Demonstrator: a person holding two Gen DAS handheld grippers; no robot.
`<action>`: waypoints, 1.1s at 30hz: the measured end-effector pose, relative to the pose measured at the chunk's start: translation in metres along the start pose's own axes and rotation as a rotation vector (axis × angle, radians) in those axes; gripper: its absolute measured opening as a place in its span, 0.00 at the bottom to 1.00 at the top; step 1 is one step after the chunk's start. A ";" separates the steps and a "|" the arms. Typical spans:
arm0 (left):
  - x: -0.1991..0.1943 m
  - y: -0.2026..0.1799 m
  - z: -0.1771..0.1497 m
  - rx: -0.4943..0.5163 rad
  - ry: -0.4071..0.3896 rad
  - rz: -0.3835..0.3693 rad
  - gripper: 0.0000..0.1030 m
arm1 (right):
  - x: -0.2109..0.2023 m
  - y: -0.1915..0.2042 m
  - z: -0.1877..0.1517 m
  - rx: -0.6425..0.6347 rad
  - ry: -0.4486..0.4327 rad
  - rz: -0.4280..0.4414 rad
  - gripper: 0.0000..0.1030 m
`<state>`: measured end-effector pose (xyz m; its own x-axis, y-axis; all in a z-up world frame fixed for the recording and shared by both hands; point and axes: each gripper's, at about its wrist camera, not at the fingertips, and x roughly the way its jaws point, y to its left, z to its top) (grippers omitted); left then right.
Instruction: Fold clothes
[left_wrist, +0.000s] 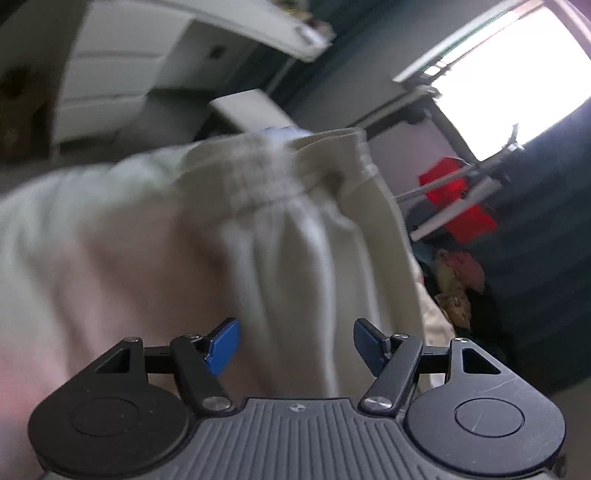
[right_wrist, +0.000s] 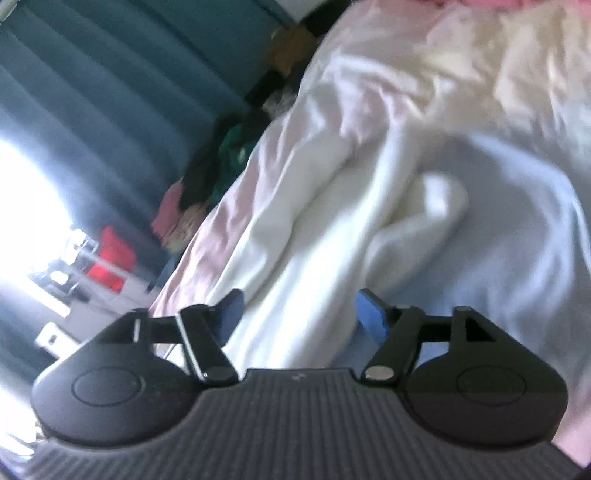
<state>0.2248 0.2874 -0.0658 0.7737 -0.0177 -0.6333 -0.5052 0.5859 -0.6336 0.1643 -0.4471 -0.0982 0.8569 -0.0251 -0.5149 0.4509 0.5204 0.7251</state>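
In the left wrist view a cream garment (left_wrist: 280, 206) with a gathered elastic waistband lies spread on the pale pink bed sheet (left_wrist: 74, 266). My left gripper (left_wrist: 295, 345) is open just short of it, its blue pads (left_wrist: 223, 347) wide apart with nothing pressed between them. The picture is blurred. In the right wrist view a white garment (right_wrist: 332, 221) lies in loose folds on the sheet (right_wrist: 221, 229). My right gripper (right_wrist: 301, 314) is open over it. A fold of the white cloth runs through the gap, and the pads (right_wrist: 371, 319) do not press on it.
A pile of coloured clothes (left_wrist: 458, 284) lies beside the bed. A red item (left_wrist: 454, 192) hangs on a white rack by the bright window (left_wrist: 509, 81). Dark teal curtains (right_wrist: 122, 92) hang behind. White drawers (left_wrist: 107, 74) stand at the far left.
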 end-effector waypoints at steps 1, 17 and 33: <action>-0.002 0.004 -0.005 -0.020 0.006 0.007 0.68 | -0.002 -0.006 -0.003 0.029 0.027 0.007 0.74; 0.076 -0.038 0.017 0.001 -0.196 0.210 0.36 | 0.079 -0.036 0.007 0.153 -0.095 0.109 0.73; -0.036 -0.056 0.047 0.090 -0.292 0.078 0.09 | 0.035 -0.025 0.024 -0.017 -0.182 0.075 0.14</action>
<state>0.2432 0.2928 0.0134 0.8179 0.2558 -0.5154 -0.5412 0.6462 -0.5381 0.1888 -0.4816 -0.1237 0.9196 -0.1389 -0.3674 0.3812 0.5410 0.7497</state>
